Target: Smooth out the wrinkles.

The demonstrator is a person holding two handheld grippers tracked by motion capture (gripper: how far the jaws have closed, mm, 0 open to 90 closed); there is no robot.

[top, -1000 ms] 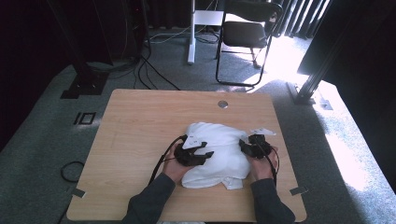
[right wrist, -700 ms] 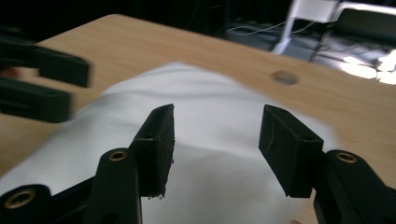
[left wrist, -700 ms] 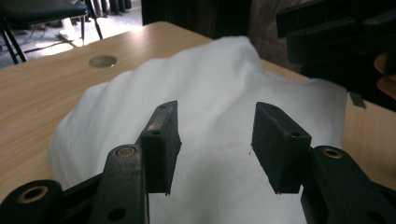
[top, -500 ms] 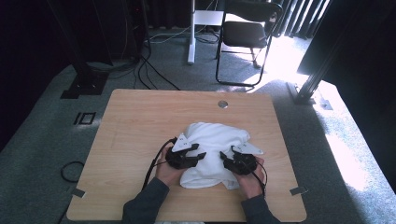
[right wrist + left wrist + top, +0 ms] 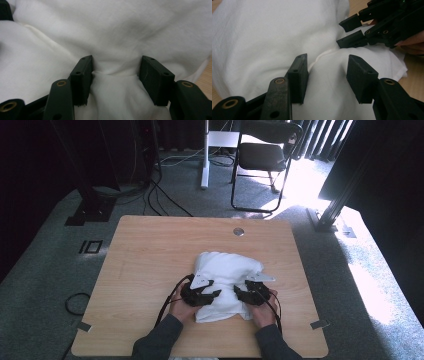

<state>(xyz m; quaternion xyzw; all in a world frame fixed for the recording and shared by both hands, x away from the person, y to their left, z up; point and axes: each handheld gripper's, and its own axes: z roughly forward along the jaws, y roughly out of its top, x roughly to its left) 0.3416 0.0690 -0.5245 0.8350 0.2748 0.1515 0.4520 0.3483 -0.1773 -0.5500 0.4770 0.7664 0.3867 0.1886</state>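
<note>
Cloth: white cloth (image 5: pixel 226 282) lay bunched on the table (image 5: pixel 150 260), near edge | Left gripper (image 5: pixel 202 296): I held it half-open, fold between jaws, not pinched | Right gripper (image 5: pixel 250 295): jaws just opened, straddling a ridge, ready to gather.

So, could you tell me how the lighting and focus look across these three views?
High view: sunlight blows out the floor beside the chair, while the edges sink into black. Left gripper view: the white cloth is bright, nearly textureless. Right gripper view: dimmer, with soft grey shadows in the folds; both look slightly soft.
</note>
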